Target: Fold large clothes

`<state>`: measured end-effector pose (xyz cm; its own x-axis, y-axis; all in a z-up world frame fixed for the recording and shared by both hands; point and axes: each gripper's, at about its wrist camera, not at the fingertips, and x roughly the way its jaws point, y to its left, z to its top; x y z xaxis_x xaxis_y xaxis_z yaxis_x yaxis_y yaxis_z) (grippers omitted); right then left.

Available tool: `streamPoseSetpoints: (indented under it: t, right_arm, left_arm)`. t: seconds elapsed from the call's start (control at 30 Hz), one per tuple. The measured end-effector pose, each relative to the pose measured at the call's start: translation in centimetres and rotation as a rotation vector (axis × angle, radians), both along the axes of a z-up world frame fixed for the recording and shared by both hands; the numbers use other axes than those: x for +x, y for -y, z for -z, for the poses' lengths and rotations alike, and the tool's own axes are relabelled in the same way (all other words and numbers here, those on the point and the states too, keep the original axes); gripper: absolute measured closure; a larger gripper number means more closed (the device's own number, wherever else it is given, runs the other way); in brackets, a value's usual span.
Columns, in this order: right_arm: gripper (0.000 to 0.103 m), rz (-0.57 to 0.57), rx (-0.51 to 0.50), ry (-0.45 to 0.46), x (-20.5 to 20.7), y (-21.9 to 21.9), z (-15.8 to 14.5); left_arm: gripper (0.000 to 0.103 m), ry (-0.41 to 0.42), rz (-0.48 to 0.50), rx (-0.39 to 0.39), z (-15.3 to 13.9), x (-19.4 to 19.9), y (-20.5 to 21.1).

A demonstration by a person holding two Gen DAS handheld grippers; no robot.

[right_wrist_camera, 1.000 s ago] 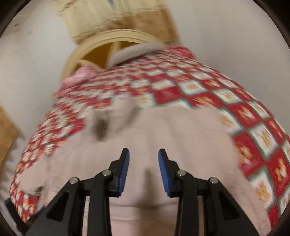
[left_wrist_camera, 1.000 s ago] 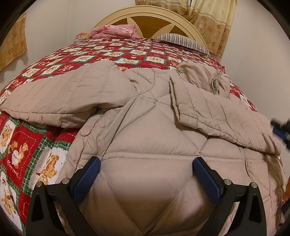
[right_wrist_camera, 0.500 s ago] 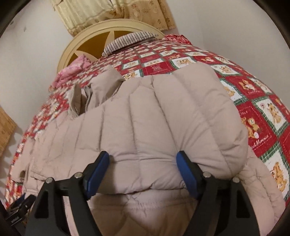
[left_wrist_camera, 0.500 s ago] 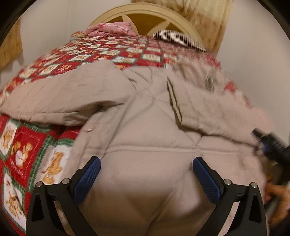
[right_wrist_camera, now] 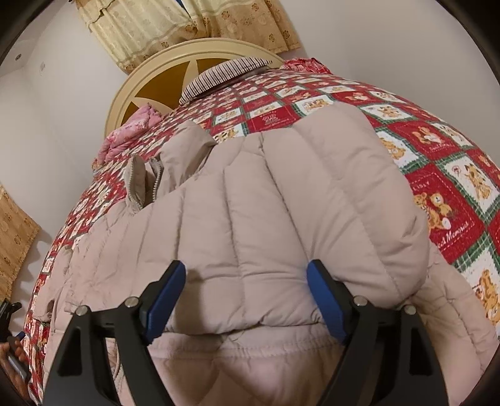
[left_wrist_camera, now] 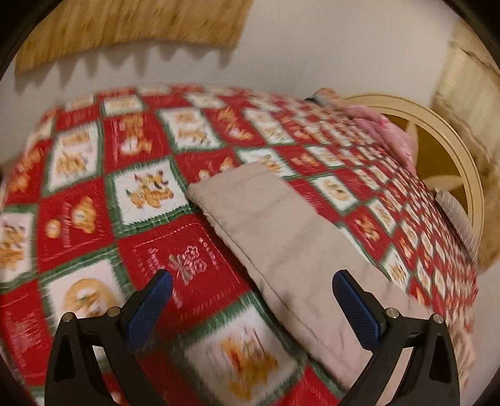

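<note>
Two grippers are seen above the bed (right_wrist_camera: 443, 150). The right gripper (right_wrist_camera: 247, 296) is spread wide, its jaws opening, with the folded sleeve of the beige quilted jacket (right_wrist_camera: 281, 203) lying between them, unpinched. The left gripper (left_wrist_camera: 251, 306) is held apart, empty, over the other sleeve (left_wrist_camera: 275, 225), which is stretched toward the bed's far edge.

A home bedroom: a bed (right_wrist_camera: 406, 93) with a red patchwork quilt (left_wrist_camera: 187, 256), round cream headboard (right_wrist_camera: 150, 78), striped pillow (right_wrist_camera: 225, 73) and beige curtains (right_wrist_camera: 187, 25).
</note>
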<state>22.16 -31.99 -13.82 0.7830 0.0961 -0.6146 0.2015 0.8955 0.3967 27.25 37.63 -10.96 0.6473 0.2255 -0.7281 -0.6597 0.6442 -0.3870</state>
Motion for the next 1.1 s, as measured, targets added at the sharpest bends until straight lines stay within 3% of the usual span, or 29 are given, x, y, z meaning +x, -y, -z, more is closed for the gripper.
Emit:
streamPoseSetpoints:
  t: [0.13,0.23,0.4,0.47,0.53,0.6,0.63,0.73,0.83,0.97,1.03,1.1]
  right_arm:
    - [0.02,0.001,-0.007,-0.005,0.1,-0.1,0.1]
    - [0.02,0.003,-0.009,-0.009,0.1,-0.2,0.1]
    - [0.018,0.0,-0.017,-0.014,0.2,-0.4,0.2]
    - [0.018,0.0,-0.019,-0.014,0.2,-0.4,0.2]
    - [0.018,0.001,-0.018,-0.013,0.2,-0.4,0.2]
    - [0.018,0.0,-0.017,-0.013,0.2,-0.4,0.2]
    - [0.018,0.001,-0.018,-0.014,0.2,-0.4,0.2]
    - [0.018,0.001,-0.012,-0.01,0.2,-0.4,0.2]
    - [0.018,0.0,-0.003,-0.005,0.1,-0.4,0.2]
    - [0.018,-0.001,0.005,0.0,0.0,-0.3,0.2]
    - [0.018,-0.002,0.011,0.003,0.0,-0.2,0.2]
    - [0.018,-0.003,0.019,0.007,0.0,-0.1,0.3]
  left_arm:
    - [0.001,0.043,0.002,-0.156,2.8,1.4,-1.7]
    - [0.001,0.094,-0.017,-0.116,2.9,1.7,-1.5]
    - [0.003,0.02,0.054,0.012,2.9,3.5,-0.3]
    - [0.026,0.002,0.061,0.062,2.9,3.5,0.1]
    - [0.094,0.037,0.104,0.021,3.1,3.6,-0.4]
    - [0.098,0.128,0.171,-0.137,3.9,3.8,-1.5]
    - [0.098,0.156,0.175,-0.164,3.9,3.8,-1.6]
    - [0.098,0.187,0.214,-0.051,1.0,3.8,0.0]
    - [0.098,0.269,0.332,0.091,-3.6,3.6,4.3]
    - [0.098,0.399,0.61,0.256,-10.3,2.3,14.4]
    - [0.098,0.443,0.755,0.339,-12.4,1.2,20.5]
    - [0.098,0.473,0.906,0.37,-13.3,-0.2,26.5]
